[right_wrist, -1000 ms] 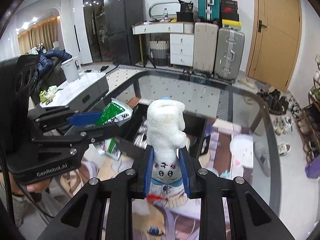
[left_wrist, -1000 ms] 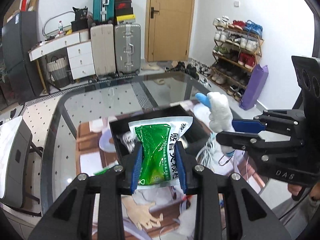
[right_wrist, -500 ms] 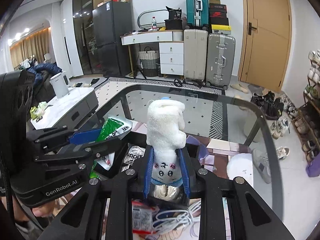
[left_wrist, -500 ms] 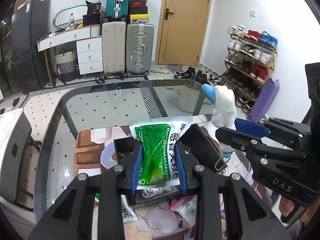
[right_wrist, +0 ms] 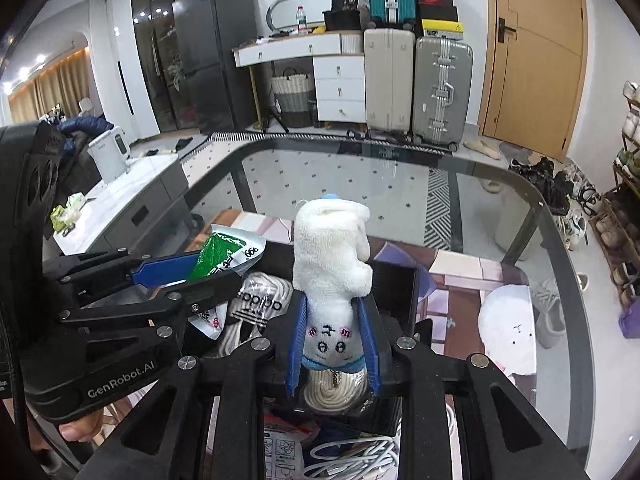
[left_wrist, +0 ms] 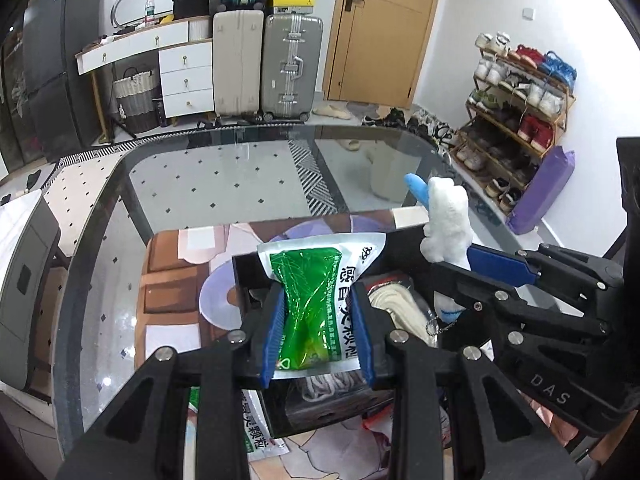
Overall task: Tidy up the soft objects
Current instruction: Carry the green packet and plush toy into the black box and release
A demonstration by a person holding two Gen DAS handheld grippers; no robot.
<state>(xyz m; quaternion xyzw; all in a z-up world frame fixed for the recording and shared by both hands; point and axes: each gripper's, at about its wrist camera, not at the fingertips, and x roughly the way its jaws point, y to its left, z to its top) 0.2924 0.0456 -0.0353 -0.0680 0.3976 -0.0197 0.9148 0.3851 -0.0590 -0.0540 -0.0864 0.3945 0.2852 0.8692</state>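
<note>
Both grippers hover over a black storage box [left_wrist: 404,236], each loaded, so the step in hand looks like the drop-off of two soft items.

The left gripper [left_wrist: 318,330] is clamped on a green and white medicine sachet [left_wrist: 316,300], at lower centre of the left wrist view; the blue pads pinch its waist so that the pouch bulges above them. The right gripper [right_wrist: 334,346] is closed around a white plush toy [right_wrist: 330,264], at the centre of the right wrist view, held by its embroidered face end with the body standing upright.

The box sits on a printed mat [left_wrist: 176,280] on the glass table [left_wrist: 208,184]. Inside it lie a coil of white rope [right_wrist: 332,394] and a white packet bearing the adidas logo [right_wrist: 258,306], seen upside down.

The next move probably calls for lowering each item into the box and opening the jaws, one gripper at a time, since the two are crowded close together above the same opening.

Legible writing: "GenRobot.AI" on the left gripper body at lower left of the right wrist view, "DAS" on the right gripper body at lower right of the left wrist view, and "999" with Chinese characters on the sachet. A second sachet [left_wrist: 260,428] lies on the mat below the box.
</note>
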